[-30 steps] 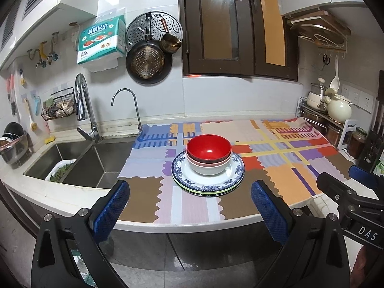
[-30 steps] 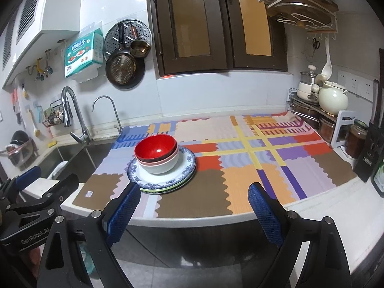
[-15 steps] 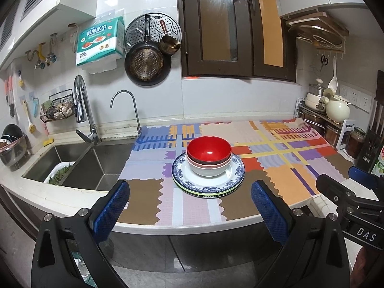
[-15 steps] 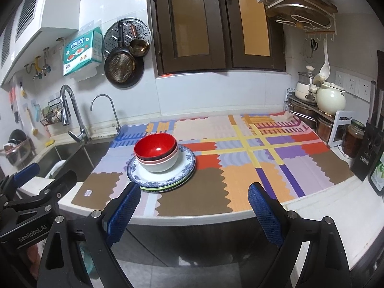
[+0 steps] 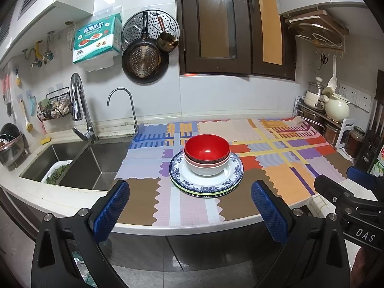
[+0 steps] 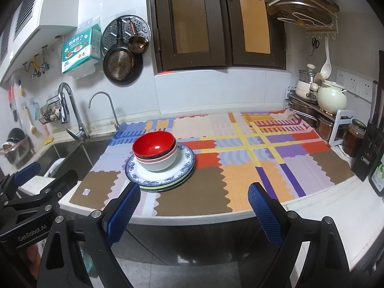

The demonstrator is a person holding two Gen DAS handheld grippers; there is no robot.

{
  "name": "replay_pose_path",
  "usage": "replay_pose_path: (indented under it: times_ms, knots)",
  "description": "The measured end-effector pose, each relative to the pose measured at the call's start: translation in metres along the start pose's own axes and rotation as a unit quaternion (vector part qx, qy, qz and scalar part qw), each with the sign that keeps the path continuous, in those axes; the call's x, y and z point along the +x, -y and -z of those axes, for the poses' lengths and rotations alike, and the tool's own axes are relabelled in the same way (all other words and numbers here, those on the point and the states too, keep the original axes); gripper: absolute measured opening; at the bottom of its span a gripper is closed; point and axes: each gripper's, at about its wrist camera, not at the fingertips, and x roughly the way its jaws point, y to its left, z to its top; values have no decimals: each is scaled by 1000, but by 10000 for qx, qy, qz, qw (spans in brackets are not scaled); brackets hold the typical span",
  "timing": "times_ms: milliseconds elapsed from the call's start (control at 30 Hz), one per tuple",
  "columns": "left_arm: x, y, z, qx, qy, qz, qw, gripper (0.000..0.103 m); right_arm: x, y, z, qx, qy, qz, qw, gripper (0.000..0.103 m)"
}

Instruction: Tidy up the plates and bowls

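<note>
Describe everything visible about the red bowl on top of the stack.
The glossy red round bowl is red inside with a dark outer wall, and looks like lacquer or plastic. It sits upright and empty, nested in a pink bowl that sits in a white bowl. These stand on the blue-patterned white plate, topmost of stacked plates on the colourful patchwork mat. Nothing else touches it.

A: Item one?

B: Glossy red round bowl with dark outer wall (image 5: 207, 147), upright, empty, topmost of a nest of three.

A: Beneath it?

B: Pale pink round bowl (image 5: 208, 162), only its rim showing, seated inside a white round bowl (image 5: 206, 169), upright.

A: And the base?

B: White round plate with blue floral rim (image 5: 206, 180) carrying the bowls, atop a green-edged plate (image 5: 207, 194) of which only the edge shows. The stack lies on the patchwork-patterned mat (image 5: 283, 180), toward its sink-side half.
</note>
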Motion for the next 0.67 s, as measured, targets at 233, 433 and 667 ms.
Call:
replay_pose_path:
  times_ms: [233,433,667]
  knots:
    - [1,0,-1,-14,0,-6,10000,103,2,1,-2,-7,-10,13,10000,92]
    - [3,1,0,-46,-38,-9,10000,103,3,0,-2,-11,-2,18,10000,92]
    - [4,2,2,-112,-73,-32,9999,103,3,1,-2,-37,-8,20,10000,92]
